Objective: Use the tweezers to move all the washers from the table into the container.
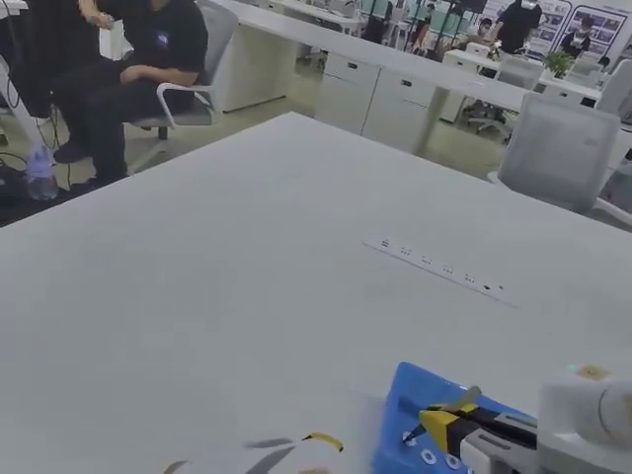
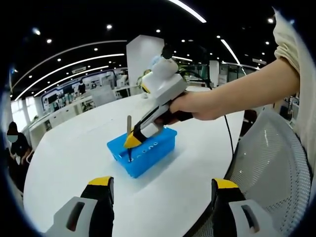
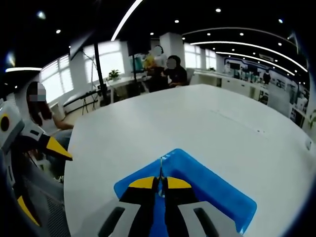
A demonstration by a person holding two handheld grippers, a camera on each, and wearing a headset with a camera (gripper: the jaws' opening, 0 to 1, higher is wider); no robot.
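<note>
Your right gripper (image 3: 160, 183) has its fingers pinched narrow on the tweezers (image 3: 160, 170). The tweezers stick out from between the yellow tips and point down into the blue container (image 2: 136, 170). In the left gripper view your hand (image 2: 197, 104) holds that gripper tilted over one end of the container. There the tweezers stand nearly upright with their points down inside it. You cannot tell whether the points touch the container's floor, nor whether they hold a washer.

Your left gripper (image 2: 162, 181) faces the container from a short way off, above the table (image 1: 247, 247). Its fingers are spread wide with nothing between them.

In the head view the container sits on the table right under the right gripper. A few small pale rings, apparently washers (image 1: 427, 457), lie inside the container just below the yellow tips. A power strip (image 1: 439, 269) lies flat on the table beyond the container, well apart from it. A mesh chair (image 2: 276, 173) stands off the table's edge, to one side of the container.
</note>
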